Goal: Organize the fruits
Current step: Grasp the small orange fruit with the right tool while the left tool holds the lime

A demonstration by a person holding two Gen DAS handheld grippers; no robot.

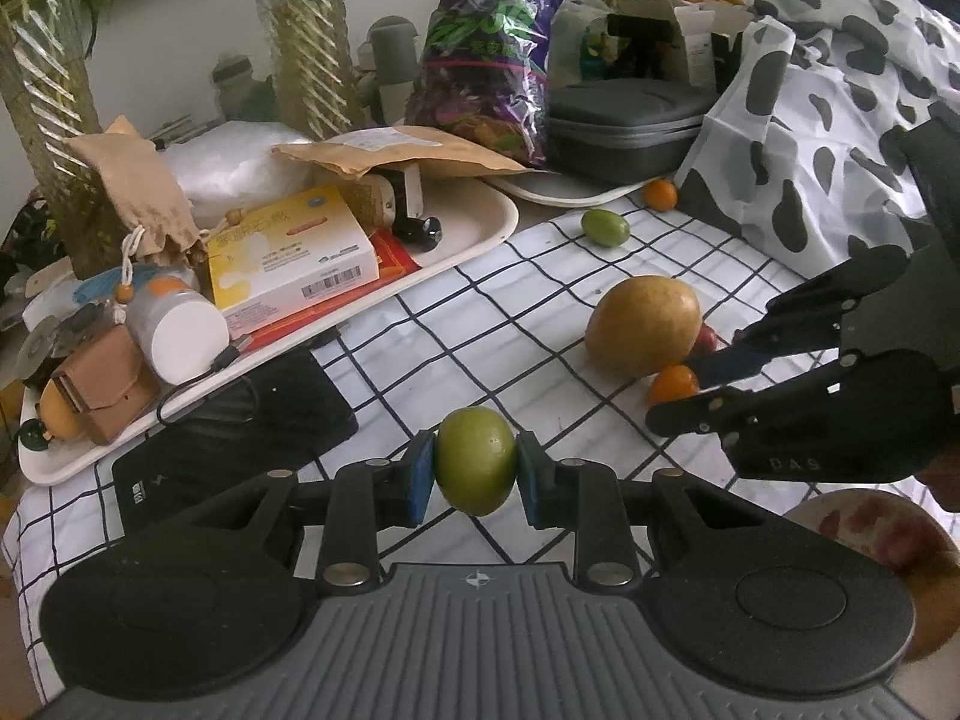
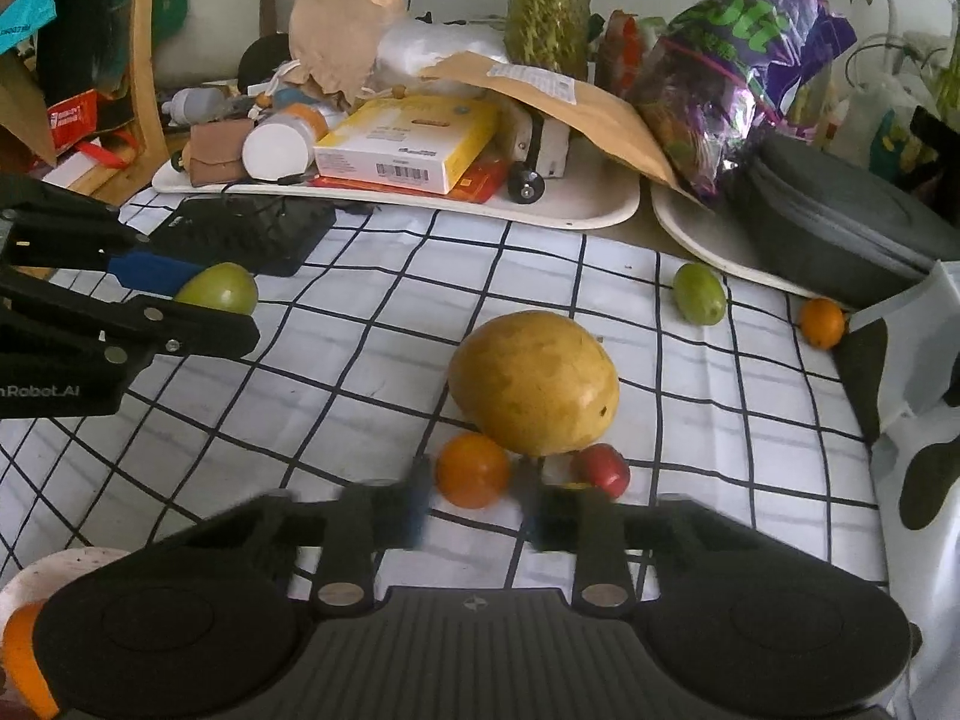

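Observation:
My left gripper (image 1: 476,468) is shut on a round green fruit (image 1: 476,461) and holds it just above the checked cloth; it also shows in the right wrist view (image 2: 219,288). My right gripper (image 2: 474,501) is open, its blurred fingers on either side of a small orange fruit (image 2: 473,470); the same gripper shows in the left wrist view (image 1: 690,387). A big yellow mango (image 2: 534,381) lies just behind it, with a small red fruit (image 2: 606,467) at its right. A green oval fruit (image 2: 698,293) and another small orange (image 2: 822,322) lie farther back right.
A white tray (image 2: 600,213) crowded with boxes, a jar and pouches stands at the back. A black device (image 2: 252,234) lies before it. A grey case (image 2: 840,222) and spotted cloth (image 2: 924,480) are at right. A bowl rim (image 1: 870,528) with orange fruit (image 2: 24,666) is near me.

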